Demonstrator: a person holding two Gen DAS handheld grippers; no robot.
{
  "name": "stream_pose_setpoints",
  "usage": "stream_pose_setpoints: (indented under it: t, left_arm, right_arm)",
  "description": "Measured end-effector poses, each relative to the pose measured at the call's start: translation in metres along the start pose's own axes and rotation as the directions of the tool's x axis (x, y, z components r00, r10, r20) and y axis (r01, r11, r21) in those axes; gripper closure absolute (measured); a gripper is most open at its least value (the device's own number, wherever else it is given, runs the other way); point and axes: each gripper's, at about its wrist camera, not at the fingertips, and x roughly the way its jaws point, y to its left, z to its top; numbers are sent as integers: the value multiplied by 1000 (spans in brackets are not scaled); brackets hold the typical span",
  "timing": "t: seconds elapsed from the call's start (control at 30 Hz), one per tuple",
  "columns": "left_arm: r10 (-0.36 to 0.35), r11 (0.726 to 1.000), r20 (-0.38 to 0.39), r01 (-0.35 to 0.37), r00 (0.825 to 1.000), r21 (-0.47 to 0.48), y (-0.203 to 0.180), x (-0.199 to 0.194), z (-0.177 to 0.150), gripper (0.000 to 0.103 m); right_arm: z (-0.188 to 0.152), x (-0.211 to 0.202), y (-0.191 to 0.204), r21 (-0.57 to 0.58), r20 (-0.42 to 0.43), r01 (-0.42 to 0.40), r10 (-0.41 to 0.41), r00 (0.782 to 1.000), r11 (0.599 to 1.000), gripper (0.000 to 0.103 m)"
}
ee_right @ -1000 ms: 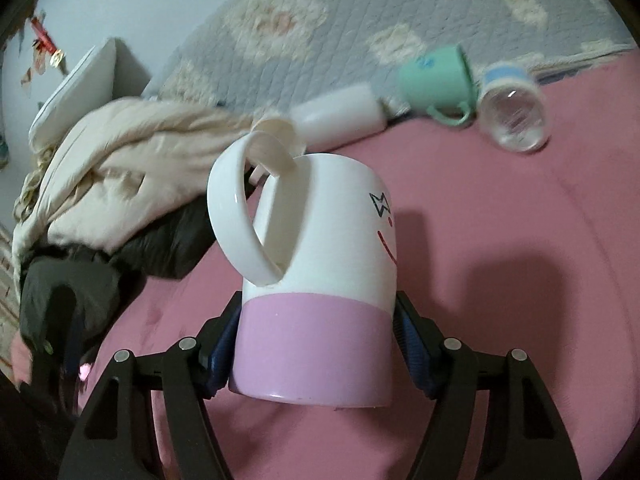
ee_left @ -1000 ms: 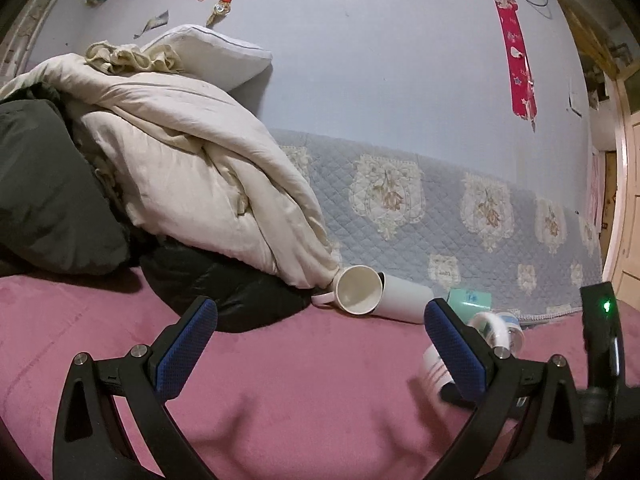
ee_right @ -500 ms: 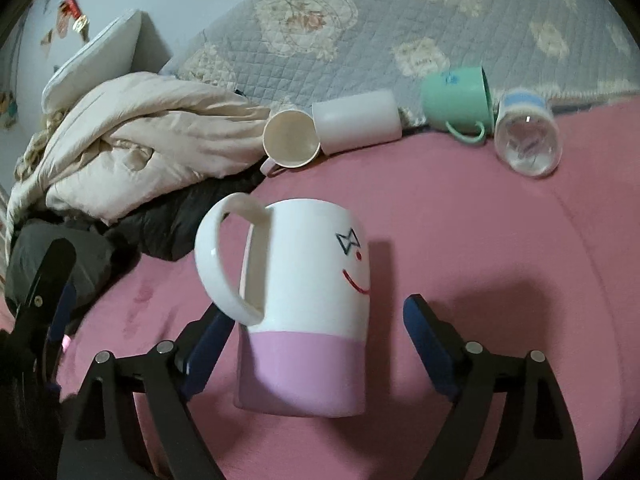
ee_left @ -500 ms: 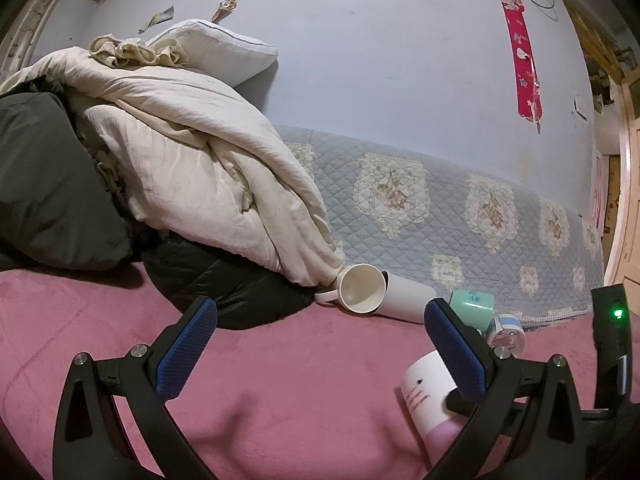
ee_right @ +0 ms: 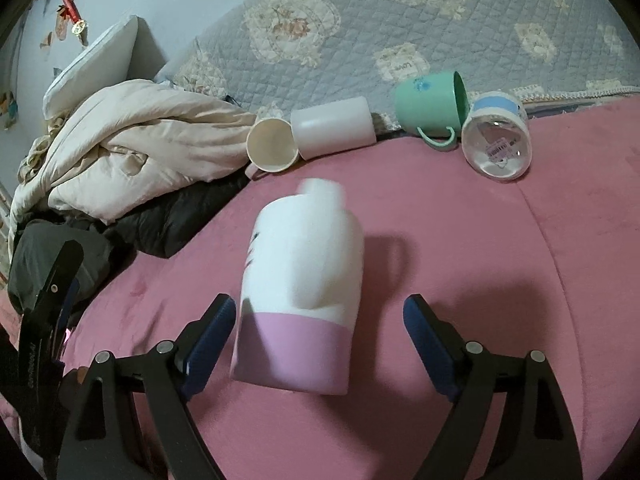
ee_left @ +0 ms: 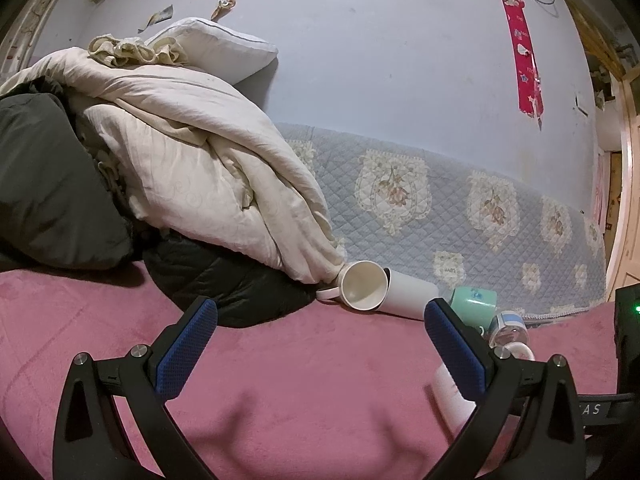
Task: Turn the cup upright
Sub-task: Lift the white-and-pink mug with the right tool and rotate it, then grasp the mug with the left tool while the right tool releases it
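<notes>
The white-and-pink mug (ee_right: pixel 298 304) stood on the pink blanket (ee_right: pixel 460 248) between the wide-spread jaws of the right gripper (ee_right: pixel 320 332), its pink band lowest and its white body above, its outline smeared by motion blur so that its handle could not be placed with certainty. The left blue pad (ee_right: pixel 212 332) sat just beside the pink band, though whether it touched could not be told; the right pad (ee_right: pixel 426 344) stood well apart from the mug. In the left wrist view the same mug (ee_left: pixel 450 396) showed only partly, behind the right finger of the left gripper (ee_left: pixel 318 344), whose jaws also stood wide and held nothing above the blanket. Along the far edge of the blanket, against a quilted grey cover (ee_right: pixel 360 20), lay a row of tipped vessels: a cream cup (ee_right: pixel 272 146) on its side with its mouth toward the camera, a white cylinder cup (ee_right: pixel 332 126) touching it, a green mug (ee_right: pixel 430 106) on its side, and a clear jar with a blue band (ee_right: pixel 498 140) just beside the green mug. A heap of cream bedding (ee_right: pixel 132 140) lay over dark clothing (ee_right: pixel 168 224) at the left, near the cream cup.
</notes>
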Motion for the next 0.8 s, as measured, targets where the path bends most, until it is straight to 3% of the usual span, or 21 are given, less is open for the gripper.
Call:
stream_pose_setpoints:
  t: [0.13,0.2,0.23,0.33,0.4,0.5,0.63,0.8]
  left_arm:
    - [1,1000,-1,-1,1000,3,0,0,0,0]
    - [1,1000,-2,-1,1000,3,0,0,0,0]
    - [1,1000,-2,-1,1000,2,0,0,0,0]
    - [1,1000,-2,-1,1000,2,-1,0,0,0]
    - [1,1000,-2,-1,1000,2,-1,0,0,0]
    - [1,1000,-2,-1,1000,3,-1,0,0,0]
    - [2,1000,-2,-2,1000,4,-1,0,0,0]
    - [1,1000,-4,-1,1000,-1,-1,0,1,0]
  right_arm:
    - [-1,11,-4,16,-58,0,1,998,1000,17]
    - [-2,18,-3,14,-77,47,-46,996,999,22]
    - [-2,20,-3,8,-76,74,-73,994,997,32]
    - [-2,19,-2,19,-63,65,-64,996,998,32]
    - [-2,19,-3,49,-64,17,-14,998,999,32]
    - [-1,16,0,109,-62,-123,130,990,986,32]
    - [-2,21,26,39,-51,-65,67,996,997,32]
    - [-8,41,26,90,-104,-106,116,988,990,31]
